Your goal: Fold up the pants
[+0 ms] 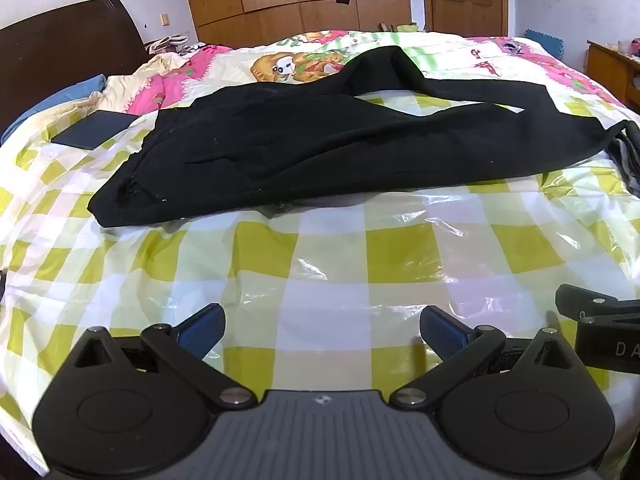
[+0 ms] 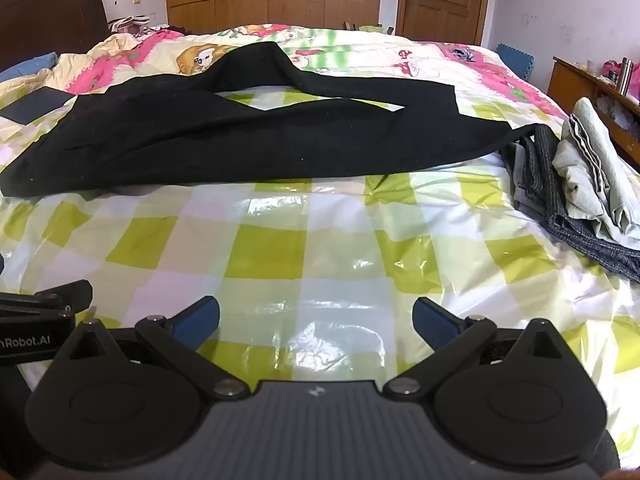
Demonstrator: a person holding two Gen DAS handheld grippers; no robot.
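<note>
Black pants [image 1: 320, 144] lie spread across the bed, waist toward the left, the two legs running right with a gap between them. The right wrist view shows the same pants [image 2: 240, 136] across its upper half. My left gripper [image 1: 322, 332] hovers over the checkered sheet well short of the pants, its blue-padded fingers [image 1: 202, 334] wide apart with nothing between them. Beside it, my right gripper [image 2: 316, 322] is likewise open and empty above the sheet. Each gripper's edge shows in the other's view.
A glossy green-and-white checkered plastic sheet [image 2: 280, 248] covers the near bed. A pile of grey and striped clothes [image 2: 580, 184] sits at the right. A dark flat square [image 1: 94, 132] lies at left. Headboard, wardrobe, door and a wooden side table stand beyond.
</note>
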